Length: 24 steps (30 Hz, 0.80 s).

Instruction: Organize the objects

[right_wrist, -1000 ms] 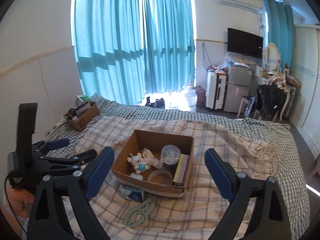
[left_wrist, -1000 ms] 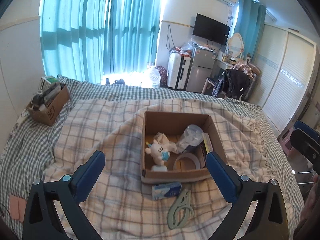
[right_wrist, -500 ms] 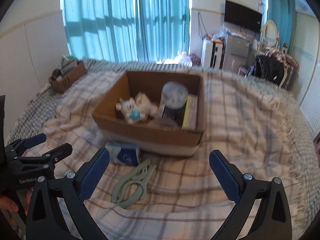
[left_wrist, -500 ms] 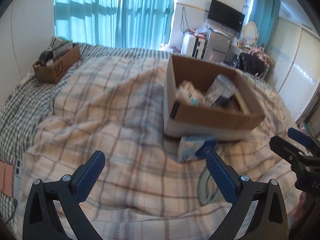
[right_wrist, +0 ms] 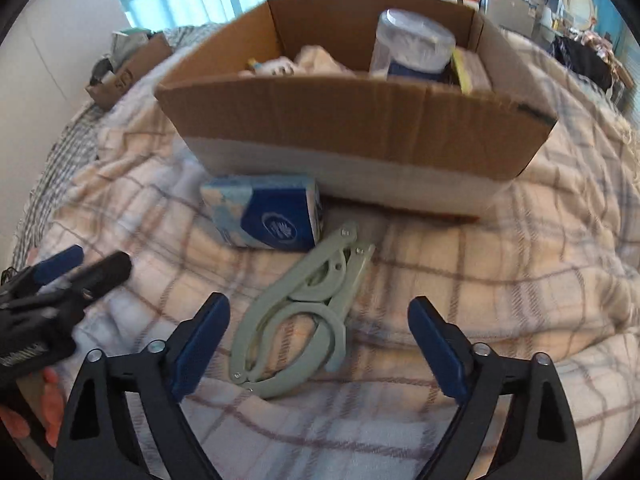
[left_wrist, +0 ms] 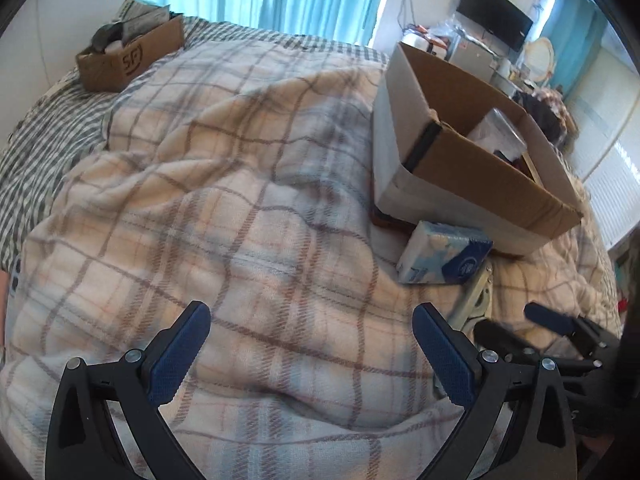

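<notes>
Two grippers are hovering low over a plaid blanket [left_wrist: 248, 216] on the bed, both with jaws spread wide and gripping nothing. The right gripper [right_wrist: 318, 340] is hanging just above a pale green folding hanger [right_wrist: 304, 320], which is lying flat between its fingers. A blue-and-white tissue pack [right_wrist: 266, 212] is sitting just beyond the hanger, touching the front wall of the open cardboard box [right_wrist: 360, 120]. The right view is looking into the box — a clear round container [right_wrist: 412, 44] and a soft toy are showing there. The left gripper [left_wrist: 312, 356] is facing bare blanket; its view is catching the tissue pack [left_wrist: 442, 256] side-on and a second small box [left_wrist: 128, 56] far back near the curtains.
</notes>
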Tool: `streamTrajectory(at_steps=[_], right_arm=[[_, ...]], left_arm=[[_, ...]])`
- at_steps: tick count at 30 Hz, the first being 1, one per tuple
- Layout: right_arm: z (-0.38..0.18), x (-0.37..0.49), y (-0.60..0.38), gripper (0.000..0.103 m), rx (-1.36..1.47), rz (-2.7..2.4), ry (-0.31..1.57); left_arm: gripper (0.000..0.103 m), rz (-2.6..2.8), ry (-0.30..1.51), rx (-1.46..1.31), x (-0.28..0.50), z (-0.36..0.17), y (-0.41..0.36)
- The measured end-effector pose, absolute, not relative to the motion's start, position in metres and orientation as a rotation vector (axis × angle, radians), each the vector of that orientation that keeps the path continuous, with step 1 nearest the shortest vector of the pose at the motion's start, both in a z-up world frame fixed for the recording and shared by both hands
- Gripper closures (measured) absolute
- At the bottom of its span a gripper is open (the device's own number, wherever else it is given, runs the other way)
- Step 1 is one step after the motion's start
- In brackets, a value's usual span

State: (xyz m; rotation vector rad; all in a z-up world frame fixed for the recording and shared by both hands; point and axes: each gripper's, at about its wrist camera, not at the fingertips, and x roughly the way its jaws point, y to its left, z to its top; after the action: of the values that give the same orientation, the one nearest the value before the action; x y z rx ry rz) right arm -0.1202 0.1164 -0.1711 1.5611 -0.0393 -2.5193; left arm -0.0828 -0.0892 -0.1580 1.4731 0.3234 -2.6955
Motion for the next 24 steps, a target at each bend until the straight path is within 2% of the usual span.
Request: streamTrajectory(at_steps=[5, 10, 15, 18, 20, 21, 24], right_arm=[[-0.178, -0.124, 0.107, 0.018, 1.589, -2.484, -0.001], [-0.196, -0.128, 0.090, 0.031, 1.652, -2.390, 0.061], [-0.195, -0.127, 0.091, 0.034, 1.650, -2.402, 0.092], [-0.183, -0.122, 0.100, 0.086, 1.613, -2.483, 0.096], [-0.175, -0.119, 0.111, 0.088, 1.577, -2.485, -0.007], [-0.170, -0.117, 0.116, 0.094, 1.556, -2.490, -0.044], [-0.160, -0.110, 0.119, 0.096, 1.496, -2.494, -0.066]], left_arm=[[0.000, -2.680, 0.304, 1.479, -0.084, -0.159, -0.088], [0.000, -2.669, 0.299, 1.481, -0.085, -0.160, -0.088], [0.000, -2.662, 0.306, 1.479, -0.084, -0.160, -0.090], [0.000, -2.661, 0.303, 1.473, -0.083, -0.159, -0.090], [0.000, -2.665, 0.303, 1.471, -0.082, -0.157, -0.090], [0.000, -2.666, 0.297, 1.470, -0.082, -0.157, -0.090], [0.000, -2.664, 0.272, 1.472, -0.082, -0.157, -0.087]])
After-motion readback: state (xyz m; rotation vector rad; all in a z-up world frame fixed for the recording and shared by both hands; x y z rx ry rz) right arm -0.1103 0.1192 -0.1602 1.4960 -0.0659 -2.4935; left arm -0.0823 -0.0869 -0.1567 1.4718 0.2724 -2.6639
